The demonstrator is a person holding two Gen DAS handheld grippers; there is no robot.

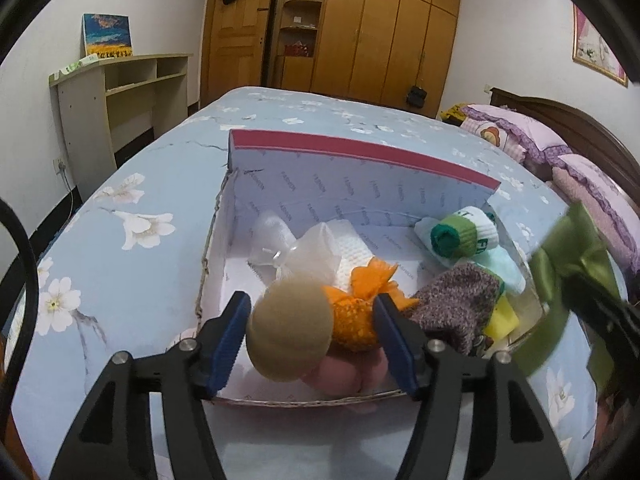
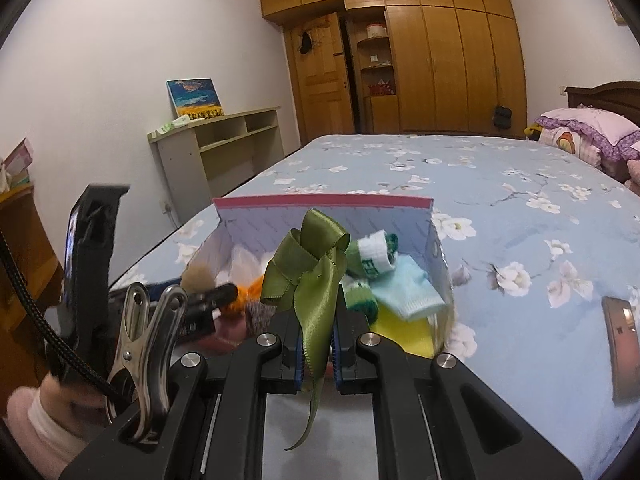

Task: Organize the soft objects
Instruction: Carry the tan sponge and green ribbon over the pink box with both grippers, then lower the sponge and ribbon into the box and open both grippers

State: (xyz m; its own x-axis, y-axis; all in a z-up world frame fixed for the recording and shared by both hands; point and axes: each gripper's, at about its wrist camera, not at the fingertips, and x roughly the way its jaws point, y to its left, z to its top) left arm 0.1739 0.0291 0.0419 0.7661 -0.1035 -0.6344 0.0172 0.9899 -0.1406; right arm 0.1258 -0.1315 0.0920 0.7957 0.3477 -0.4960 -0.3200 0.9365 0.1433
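An open cardboard box [image 1: 360, 152] with a red-edged lid stands on the bed. It holds white mesh pouches [image 1: 304, 248], an orange pouch [image 1: 360, 312], a brown knit sock [image 1: 460, 308], a rolled green-and-white sock [image 1: 460, 236], a light blue sock [image 2: 408, 288] and a pink item [image 1: 340, 376]. My left gripper [image 1: 312, 332] is open over the box's near side, with a tan round pad [image 1: 290, 328] between its jaws, not clamped. My right gripper [image 2: 316, 344] is shut on a green satin ribbon bow [image 2: 312, 268], held above the box's right side; the bow also shows in the left wrist view [image 1: 568, 264].
The bed [image 2: 500, 200] has a blue floral sheet and purple pillows [image 2: 588, 132] at the right. A phone [image 2: 620, 340] lies on the sheet right of the box. A shelf unit [image 2: 224, 144] and wardrobe [image 2: 440, 68] stand beyond.
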